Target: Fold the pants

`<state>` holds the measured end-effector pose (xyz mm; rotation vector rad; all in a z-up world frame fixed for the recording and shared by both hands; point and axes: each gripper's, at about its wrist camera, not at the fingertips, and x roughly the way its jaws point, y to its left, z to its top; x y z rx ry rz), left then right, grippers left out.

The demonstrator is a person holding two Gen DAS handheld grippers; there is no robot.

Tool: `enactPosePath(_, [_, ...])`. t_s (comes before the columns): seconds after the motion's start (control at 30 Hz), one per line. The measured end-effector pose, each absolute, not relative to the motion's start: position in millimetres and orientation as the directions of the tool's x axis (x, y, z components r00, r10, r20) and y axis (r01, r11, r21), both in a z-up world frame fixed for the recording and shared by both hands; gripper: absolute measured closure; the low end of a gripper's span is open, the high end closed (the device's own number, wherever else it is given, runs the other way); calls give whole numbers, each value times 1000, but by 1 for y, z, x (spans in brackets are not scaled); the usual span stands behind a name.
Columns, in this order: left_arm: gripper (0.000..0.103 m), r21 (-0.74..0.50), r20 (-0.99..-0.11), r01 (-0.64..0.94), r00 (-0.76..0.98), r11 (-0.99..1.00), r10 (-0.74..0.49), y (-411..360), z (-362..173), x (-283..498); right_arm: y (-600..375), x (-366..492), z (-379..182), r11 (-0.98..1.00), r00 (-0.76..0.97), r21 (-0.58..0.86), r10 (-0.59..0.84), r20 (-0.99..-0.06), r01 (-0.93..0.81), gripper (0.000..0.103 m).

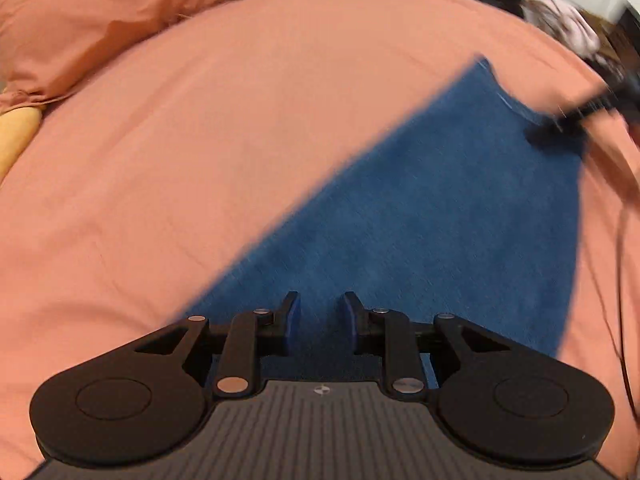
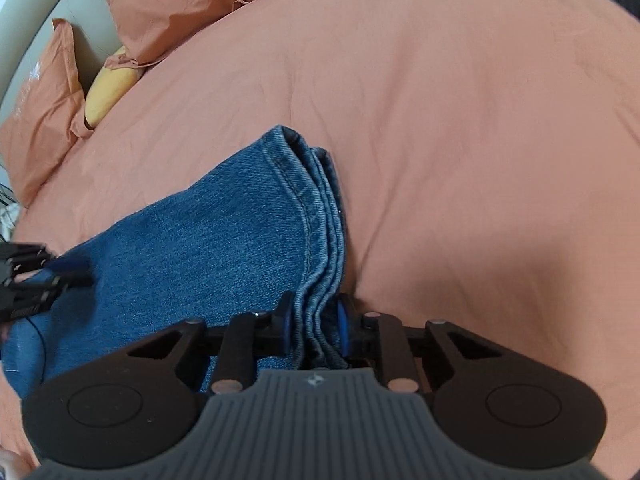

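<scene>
Blue jeans (image 1: 432, 216) lie on an orange bedsheet (image 1: 200, 160), the legs stacked. In the right wrist view the stacked leg hems (image 2: 316, 232) run up from my right gripper (image 2: 314, 330), whose jaws are closed on the layered hem edge. My left gripper (image 1: 318, 320) sits low over the denim with its jaws a little apart and nothing visibly between them. The left gripper also shows at the left edge of the right wrist view (image 2: 60, 276), over the jeans. The right gripper shows blurred in the left wrist view (image 1: 560, 128), at the far end of the jeans.
Orange pillows (image 2: 192, 4) lie at the head of the bed, with a yellow cushion (image 2: 108, 88) beside them. Dark and white clutter (image 1: 568, 20) lies beyond the bed's far right edge. Orange sheet stretches all around the jeans.
</scene>
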<state>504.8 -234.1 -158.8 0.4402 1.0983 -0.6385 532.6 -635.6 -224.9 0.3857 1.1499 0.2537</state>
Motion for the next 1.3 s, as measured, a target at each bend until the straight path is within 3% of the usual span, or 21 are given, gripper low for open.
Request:
enactPosePath(0.3, [76, -19, -919, 777, 234, 629, -317, -255, -173, 435, -621, 520, -179, 929, 444, 371, 334, -831, -5, 88])
enactPosePath(0.4, [99, -1, -912, 798, 247, 602, -329, -261, -173, 414, -614, 512, -152, 934, 466, 356, 321, -825, -13, 88])
enactPosePath(0.43, [102, 2, -909, 798, 252, 603, -332, -262, -173, 409, -610, 510, -141, 936, 472, 352, 318, -822, -18, 88])
enactPosePath(0.57, [98, -89, -898, 795, 197, 600, -394, -259, -173, 388, -590, 502, -96, 942, 490, 328, 318, -811, -69, 89])
enactPosePath(0.63, [86, -104, -894, 802, 185, 589, -409, -259, -174, 375, -573, 499, -73, 945, 495, 310, 319, -808, -103, 89])
enactPosePath(0.97, [83, -172, -845, 722, 241, 670, -477, -174, -125, 338, -457, 476, 30, 934, 501, 271, 354, -790, -232, 89])
enactPosePath(1.13, [82, -178, -820, 601, 346, 779, -455, -99, -97, 334, -380, 472, 47, 918, 488, 296, 391, -781, -262, 89])
enactPosePath(1.3, [81, -224, -789, 462, 431, 858, -438, -32, -76, 329, -300, 471, 28, 890, 439, 362, 452, -776, -276, 89])
